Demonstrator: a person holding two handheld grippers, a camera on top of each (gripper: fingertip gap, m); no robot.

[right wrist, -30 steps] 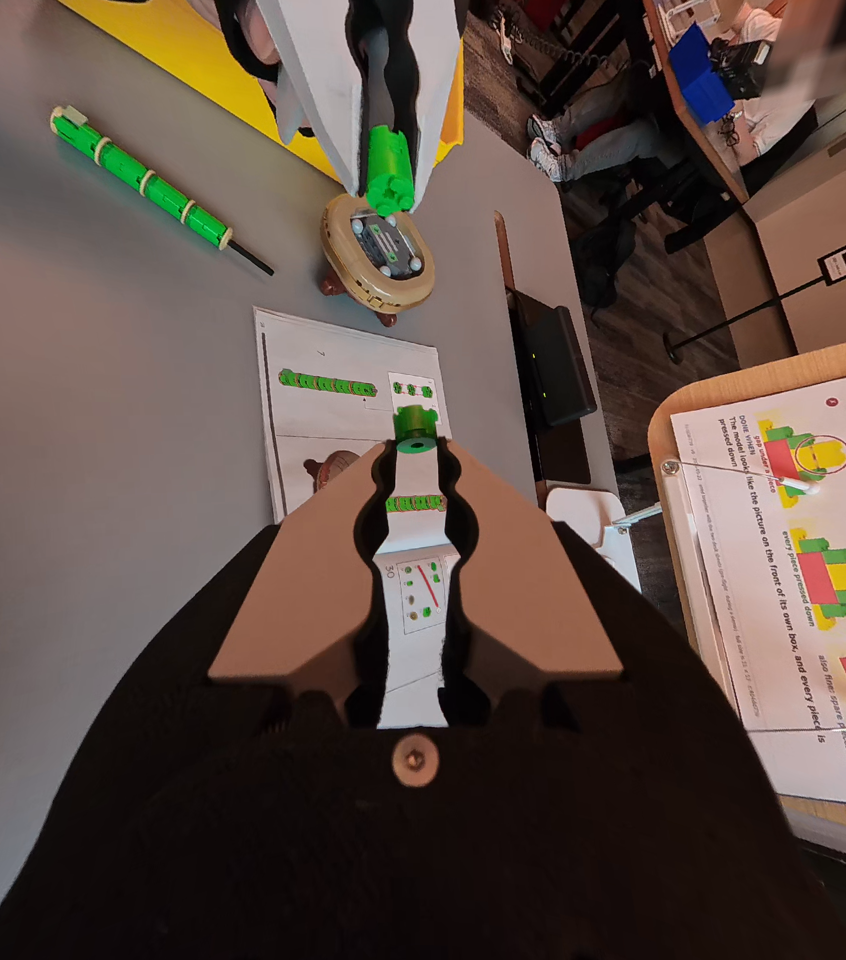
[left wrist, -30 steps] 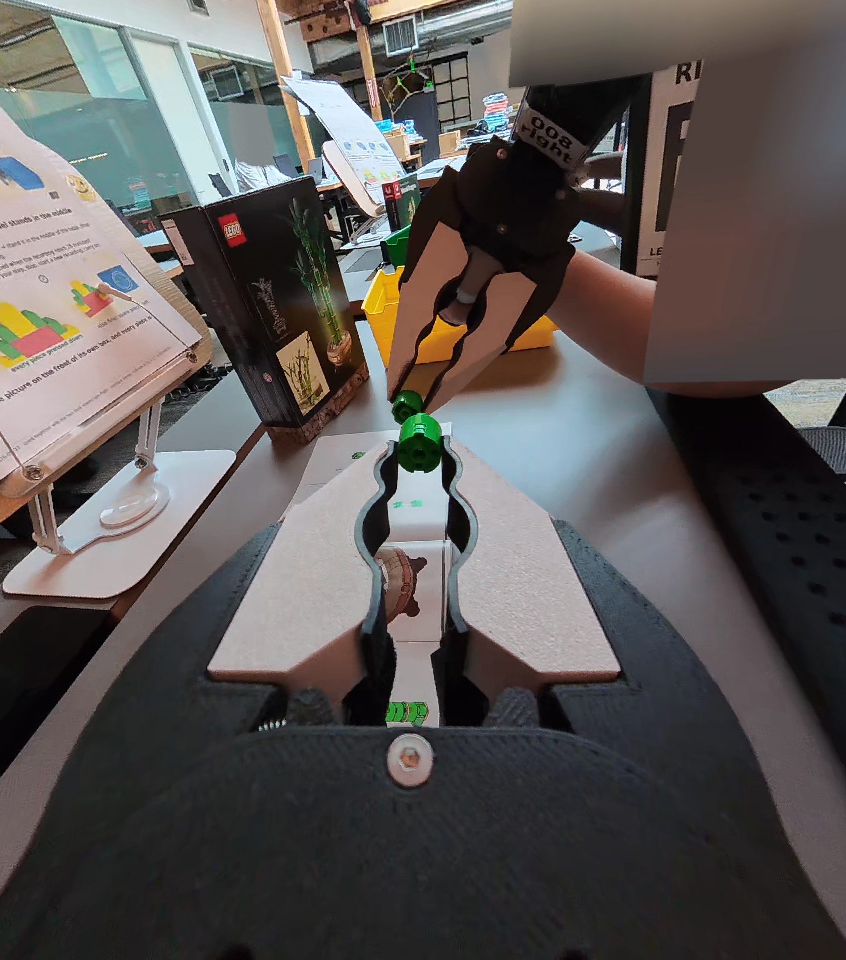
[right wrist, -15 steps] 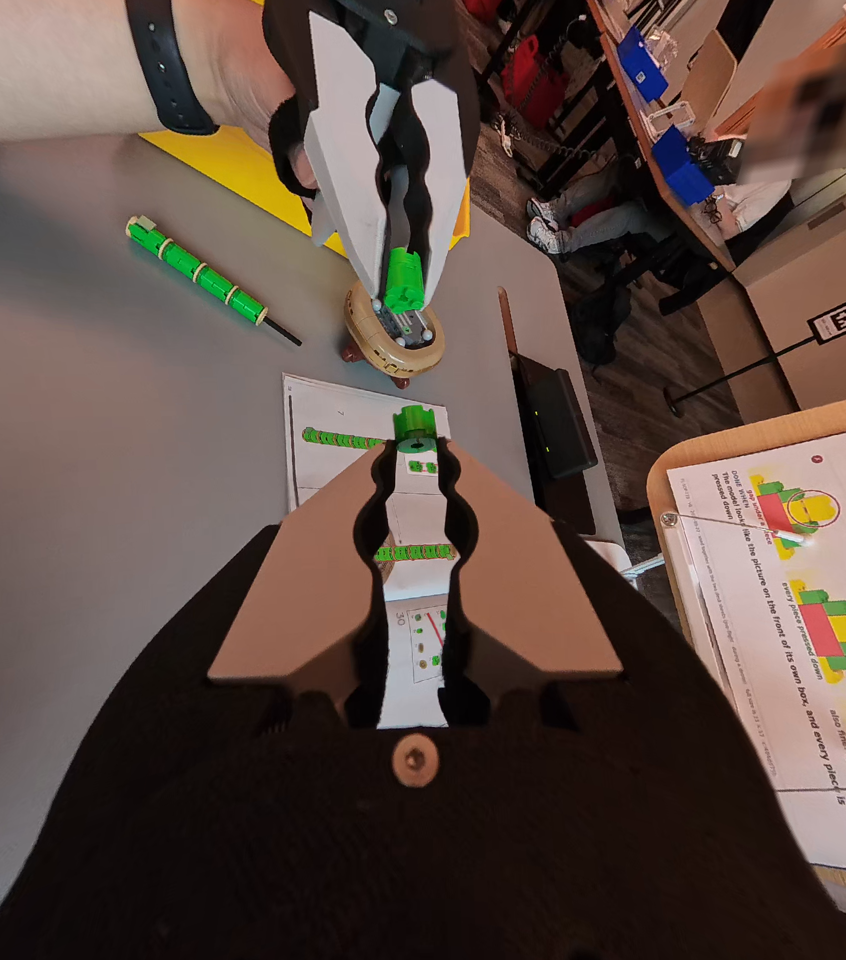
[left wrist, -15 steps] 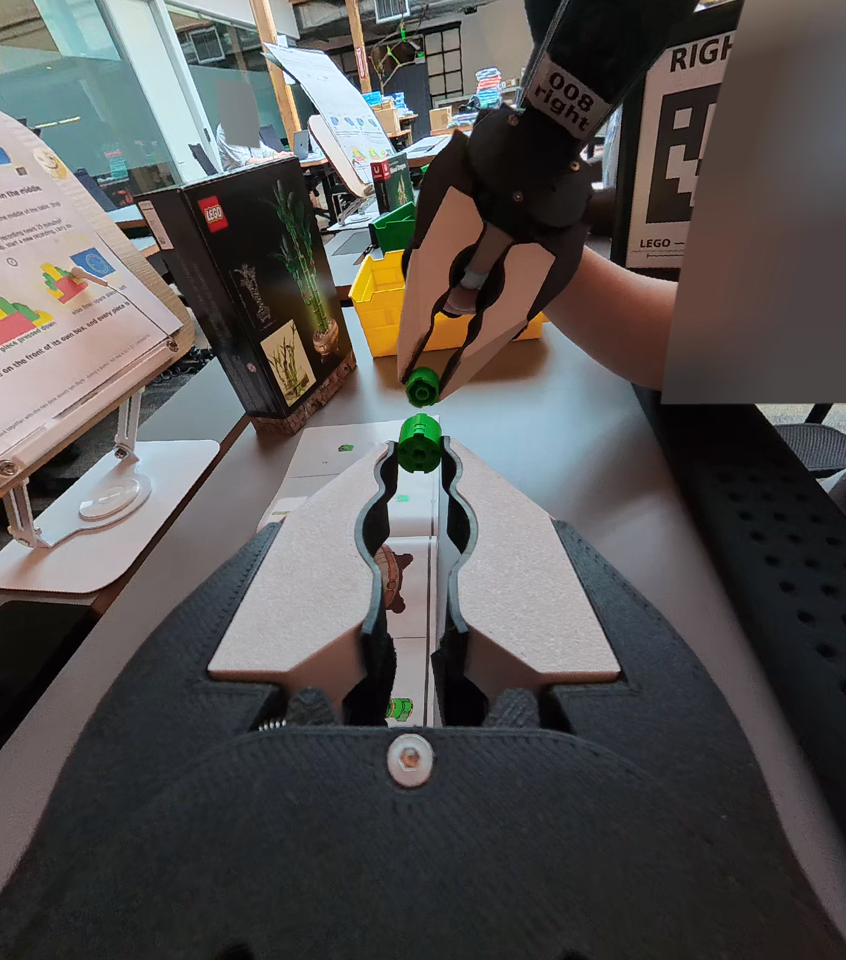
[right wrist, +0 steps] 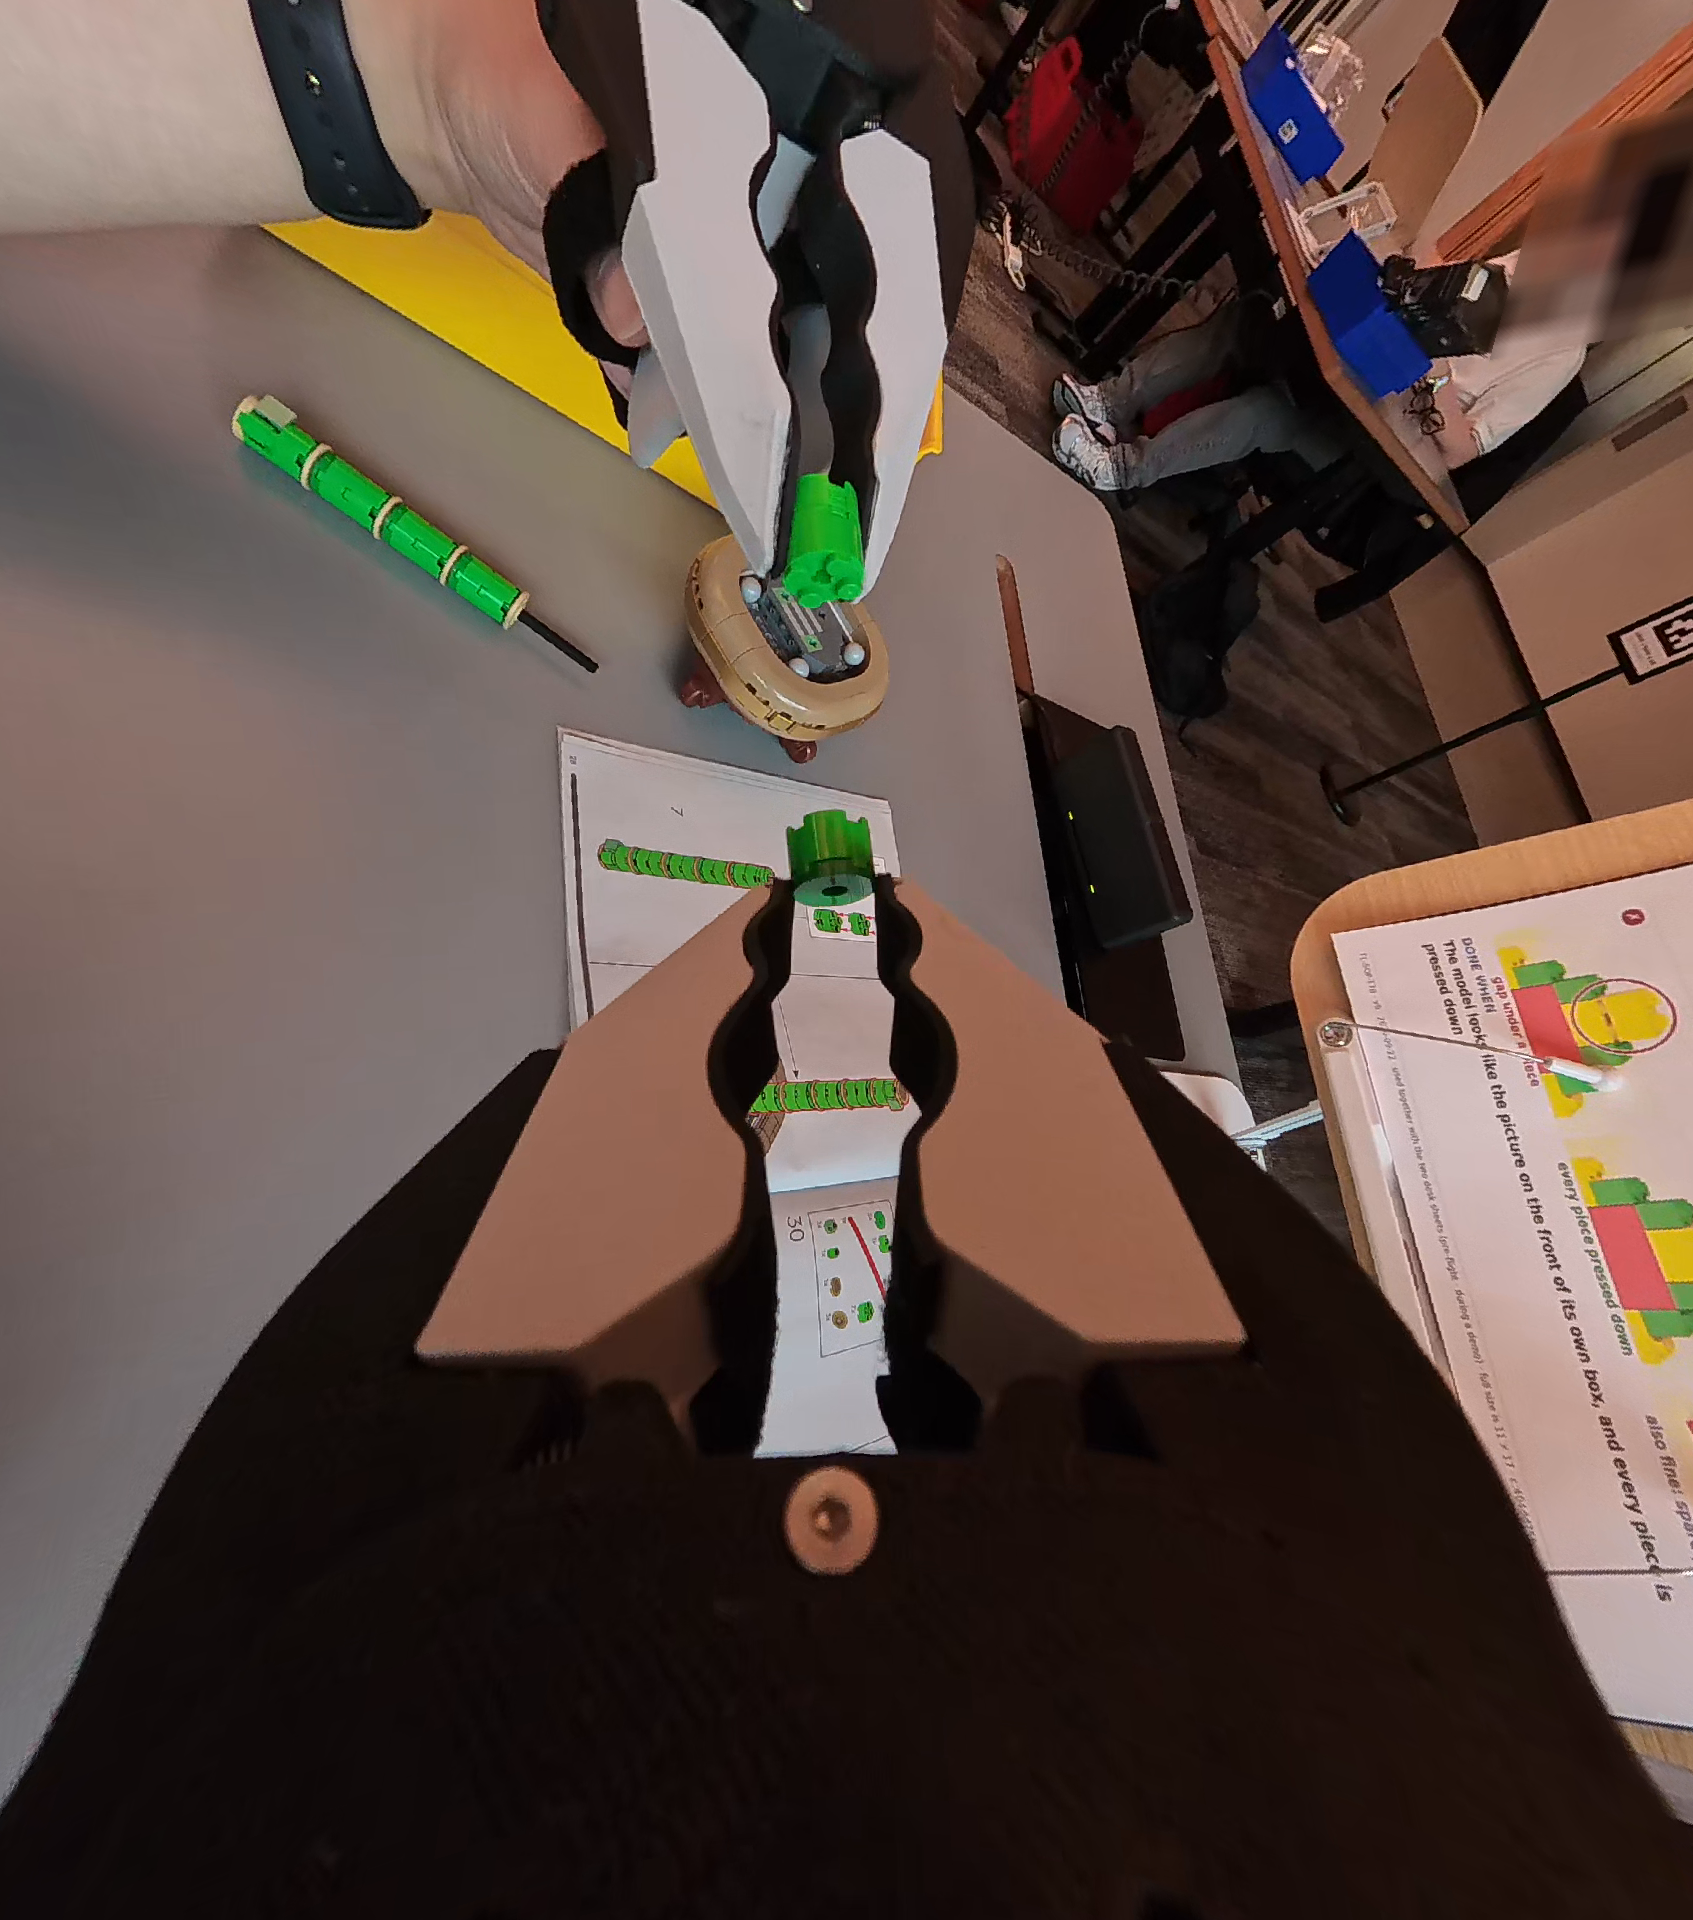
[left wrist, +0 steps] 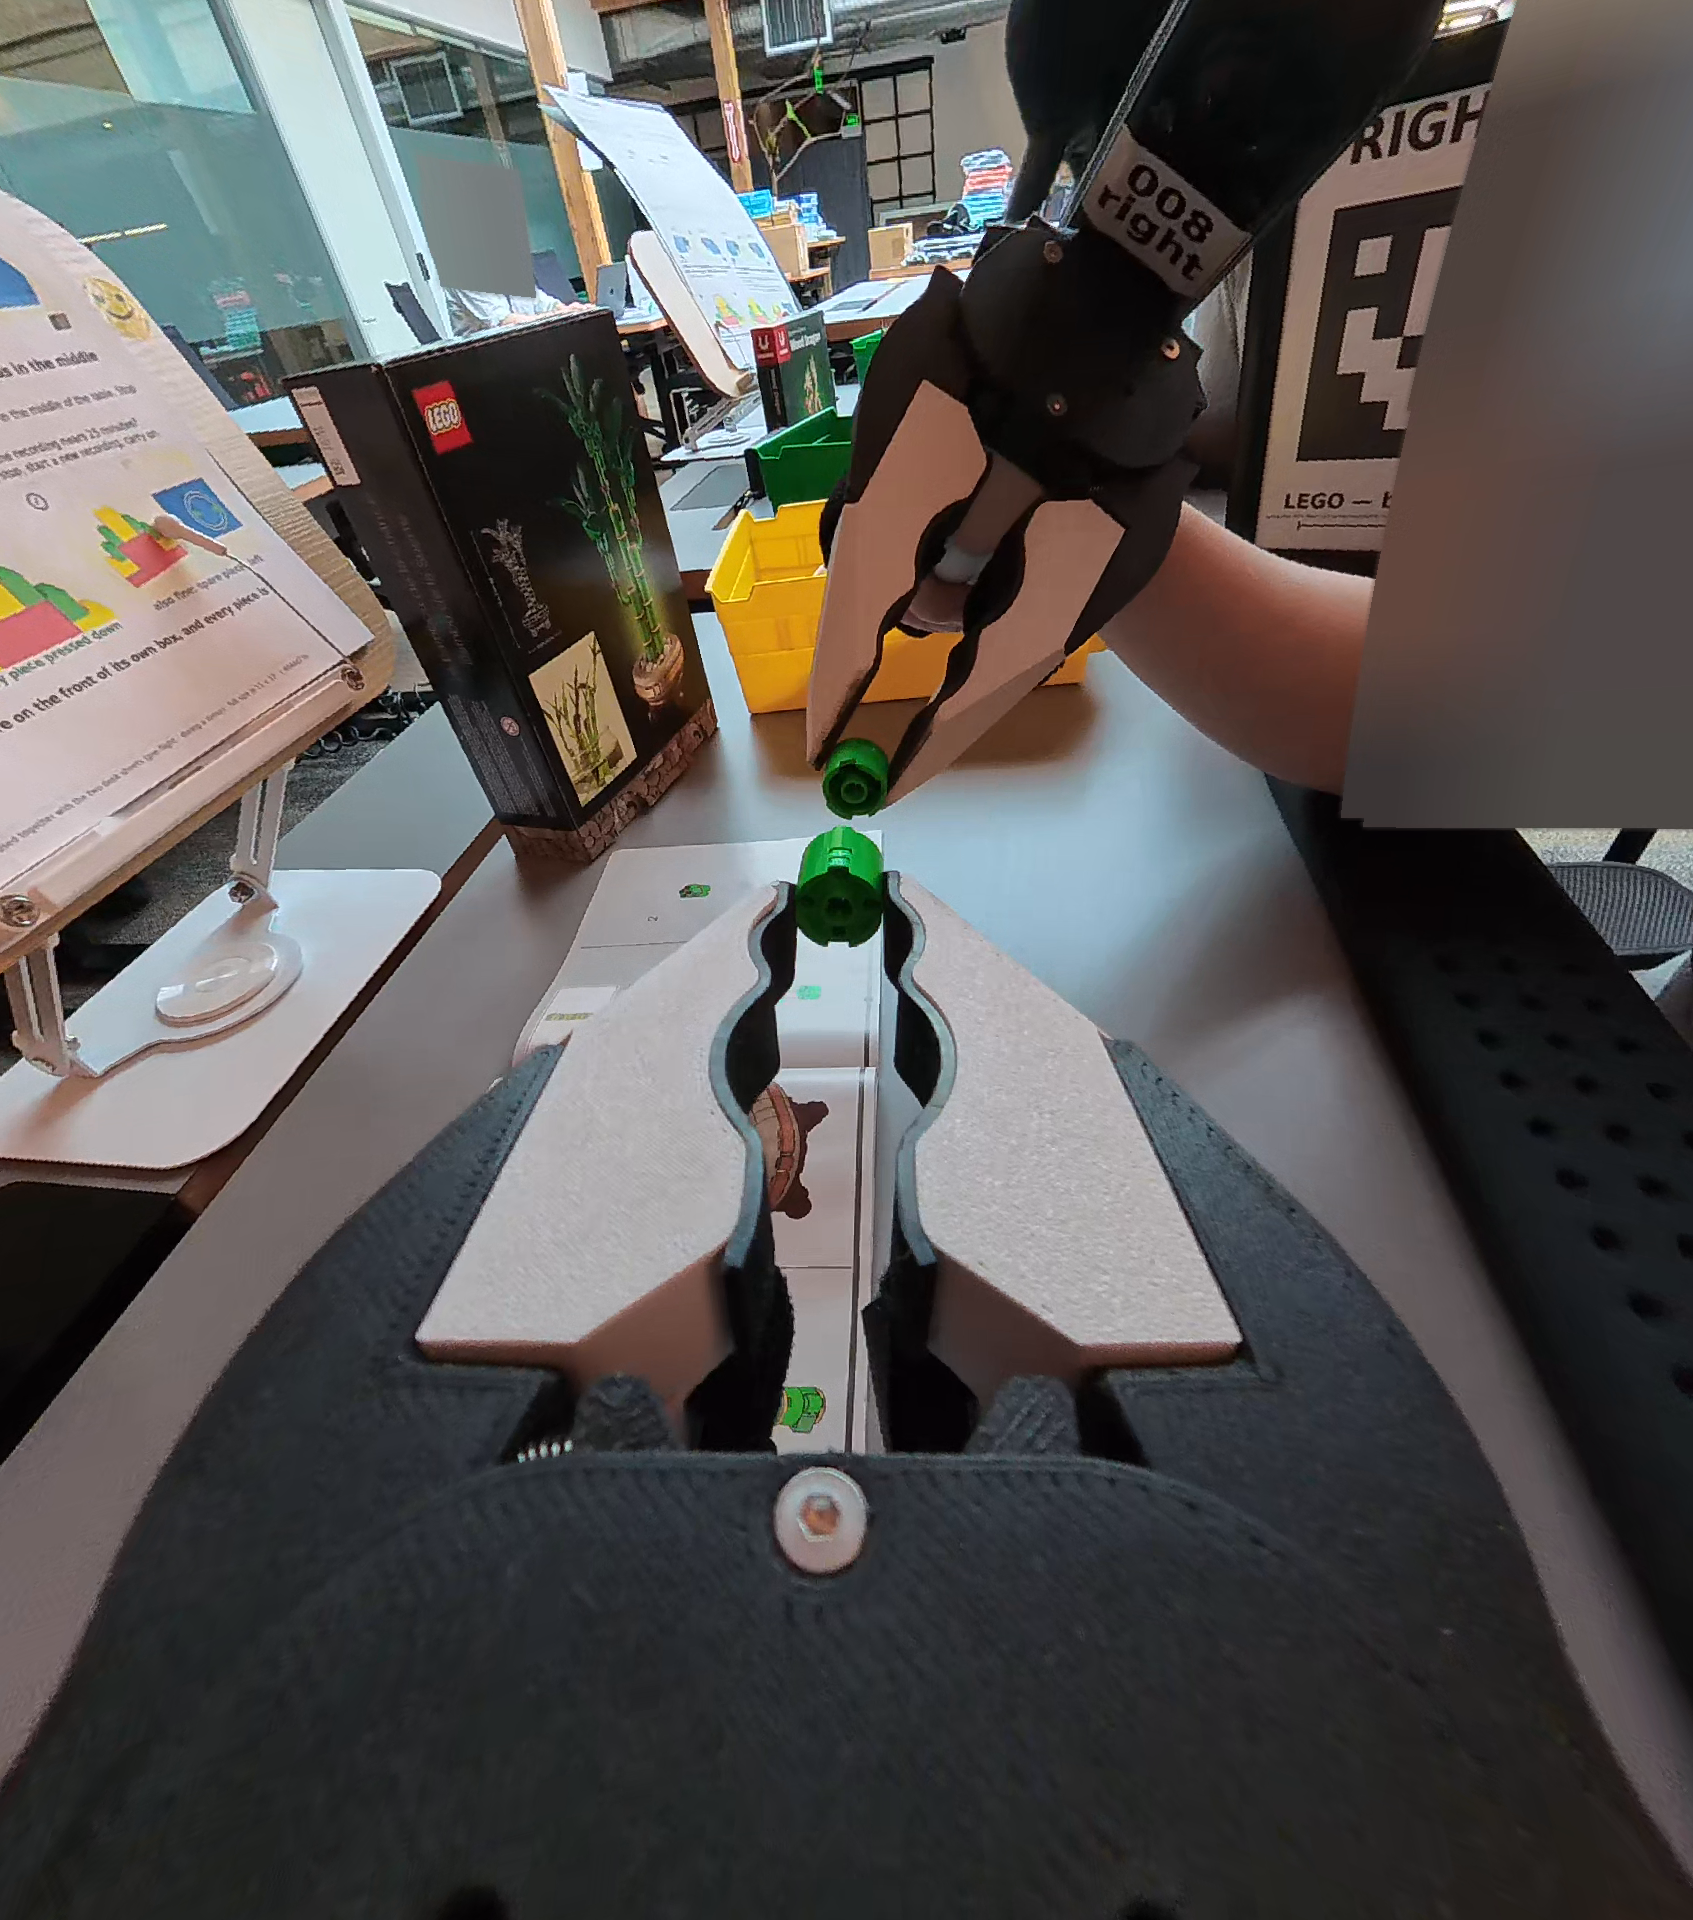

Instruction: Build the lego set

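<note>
My left gripper (left wrist: 837, 896) is shut on a green round brick (left wrist: 839, 902) held above the table. My right gripper (right wrist: 831, 883) is shut on a shorter green round piece (right wrist: 828, 864). In the left wrist view the right gripper (left wrist: 857, 771) points down with its green piece (left wrist: 854, 779) just beyond and above mine, a small gap between them. In the right wrist view the left gripper (right wrist: 821, 561) holds its brick (right wrist: 824, 540) over a tan pot base (right wrist: 788, 665). A built green stalk on a black axle (right wrist: 380, 514) lies on the table.
An open instruction booklet (right wrist: 696, 821) lies under the grippers on the grey table (right wrist: 198, 883). A yellow bin (left wrist: 769, 603) and the black set box (left wrist: 530, 582) stand behind. A sheet on a white stand (left wrist: 94, 582) is at the left edge. There is about 6 cm between the tips of the two grippers.
The two green pieces were almost touching and now have a small gap. Both grippers have shifted and tilted while staying shut on their pieces.
</note>
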